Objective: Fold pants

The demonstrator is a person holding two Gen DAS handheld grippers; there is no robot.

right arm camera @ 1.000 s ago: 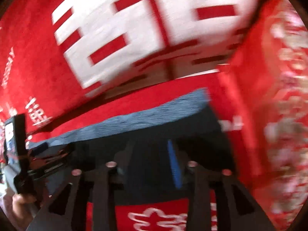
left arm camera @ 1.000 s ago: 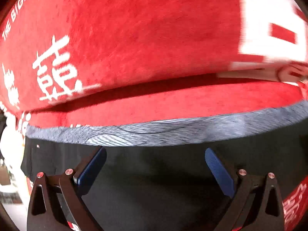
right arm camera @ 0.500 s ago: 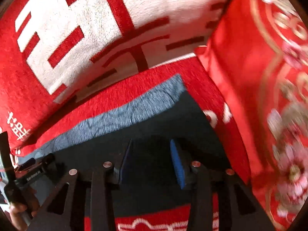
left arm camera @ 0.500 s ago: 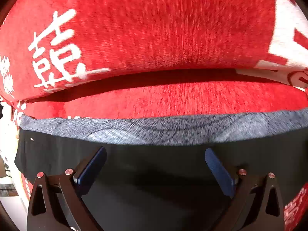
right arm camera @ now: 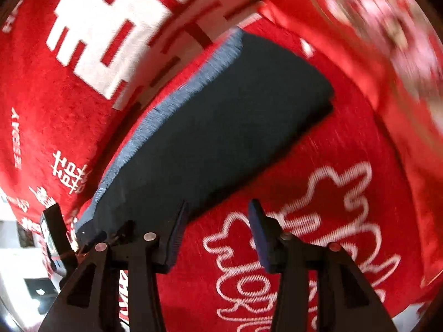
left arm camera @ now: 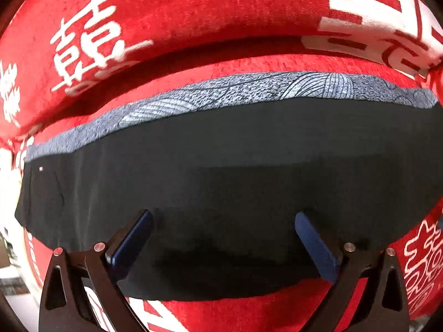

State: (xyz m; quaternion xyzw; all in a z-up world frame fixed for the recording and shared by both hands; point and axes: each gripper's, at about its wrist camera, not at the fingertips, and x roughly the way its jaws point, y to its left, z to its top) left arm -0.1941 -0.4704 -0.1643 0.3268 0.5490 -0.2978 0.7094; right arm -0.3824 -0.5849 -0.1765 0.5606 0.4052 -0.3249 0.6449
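Note:
The black pants (left arm camera: 235,171) lie folded flat on a red sofa seat, with a grey patterned band (left arm camera: 249,94) along their far edge. My left gripper (left arm camera: 223,240) is open above the near part of the pants, holding nothing. In the right wrist view the pants (right arm camera: 216,127) form a dark rectangle running from lower left to upper right. My right gripper (right arm camera: 217,229) is open and empty, just off the pants' near edge, over the red cover.
A red sofa back with white characters (left arm camera: 91,47) rises right behind the pants. A red embroidered cushion (right arm camera: 387,41) stands at the right. The red seat cover (right arm camera: 304,235) with white print extends in front. The left gripper's body (right arm camera: 55,238) shows at the lower left.
My right gripper has opened and pulled back off the pants toward the front right. My left gripper stayed open and drew back, so more of the pants shows.

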